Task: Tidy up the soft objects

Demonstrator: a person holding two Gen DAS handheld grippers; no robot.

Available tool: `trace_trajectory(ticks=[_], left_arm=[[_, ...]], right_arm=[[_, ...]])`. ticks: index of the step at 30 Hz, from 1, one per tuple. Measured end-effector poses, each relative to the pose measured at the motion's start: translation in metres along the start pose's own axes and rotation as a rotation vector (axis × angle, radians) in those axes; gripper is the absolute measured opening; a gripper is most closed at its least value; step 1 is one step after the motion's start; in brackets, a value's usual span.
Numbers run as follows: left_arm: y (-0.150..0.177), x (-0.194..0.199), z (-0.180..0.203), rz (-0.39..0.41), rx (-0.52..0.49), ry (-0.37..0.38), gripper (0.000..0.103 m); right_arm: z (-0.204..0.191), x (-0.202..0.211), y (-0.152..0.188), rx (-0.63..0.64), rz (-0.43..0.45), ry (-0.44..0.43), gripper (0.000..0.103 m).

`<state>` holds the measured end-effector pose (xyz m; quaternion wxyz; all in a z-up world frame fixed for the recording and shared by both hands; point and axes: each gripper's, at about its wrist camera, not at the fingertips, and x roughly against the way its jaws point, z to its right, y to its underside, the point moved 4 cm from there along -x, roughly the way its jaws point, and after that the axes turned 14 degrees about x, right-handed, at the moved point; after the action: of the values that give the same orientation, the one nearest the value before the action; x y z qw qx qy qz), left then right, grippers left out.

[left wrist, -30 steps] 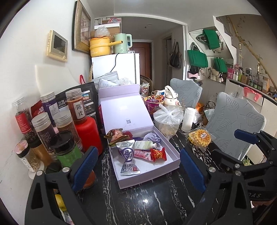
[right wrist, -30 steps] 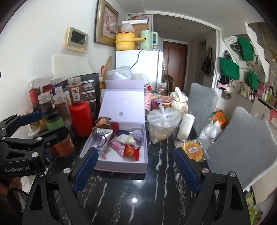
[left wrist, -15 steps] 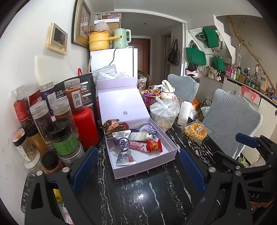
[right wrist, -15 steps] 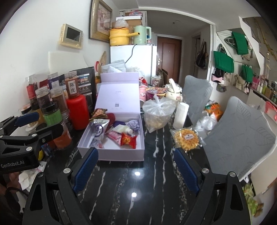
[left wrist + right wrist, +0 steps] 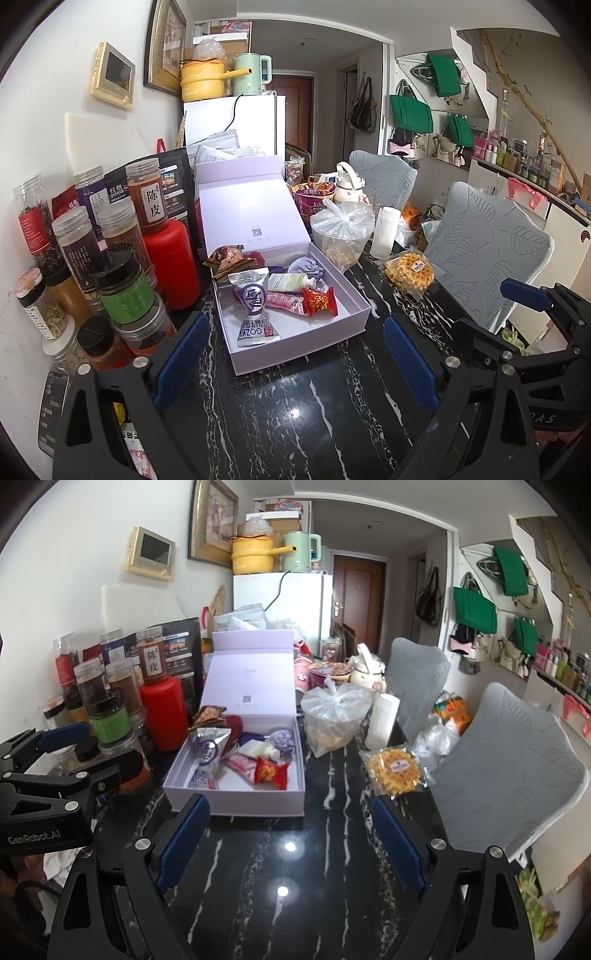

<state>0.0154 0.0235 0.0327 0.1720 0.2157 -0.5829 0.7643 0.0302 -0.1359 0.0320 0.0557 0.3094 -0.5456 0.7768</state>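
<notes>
An open lilac box (image 5: 343, 326) (image 5: 236, 805) stands on the black marble table with its lid raised. Inside lie a silver-purple pouch (image 5: 255, 306) (image 5: 207, 753), a white tube (image 5: 290, 282), a pink packet (image 5: 286, 301), a red sweet packet (image 5: 319, 302) (image 5: 271, 772) and a purple cloth (image 5: 308, 266) (image 5: 282, 738). A brown snack packet (image 5: 229, 258) rests on the box's back left rim. A wrapped waffle (image 5: 408, 271) (image 5: 397, 770) lies right of the box. My left gripper (image 5: 291, 354) is open and empty, near the box's front. My right gripper (image 5: 291, 843) is open and empty, also in front of the box.
Spice jars (image 5: 122, 288) and a red bottle (image 5: 171, 266) crowd the table's left side. A tied plastic bag (image 5: 341, 230) and a white cup (image 5: 386, 232) stand behind the waffle. Grey chairs (image 5: 487, 254) line the right edge. A phone (image 5: 51, 410) lies at the left.
Both grippers have drawn back from the box toward the table's near edge, so the box looks smaller and farther. Both stay open and empty.
</notes>
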Motion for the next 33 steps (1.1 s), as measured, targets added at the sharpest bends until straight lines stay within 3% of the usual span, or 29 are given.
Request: trace_trajectory(ticks=[33], left_arm=[[0.004, -0.013, 0.001, -0.031, -0.009, 0.006, 0.097]], right_arm=[[0.009, -0.005, 0.005, -0.016, -0.024, 0.018, 0.090]])
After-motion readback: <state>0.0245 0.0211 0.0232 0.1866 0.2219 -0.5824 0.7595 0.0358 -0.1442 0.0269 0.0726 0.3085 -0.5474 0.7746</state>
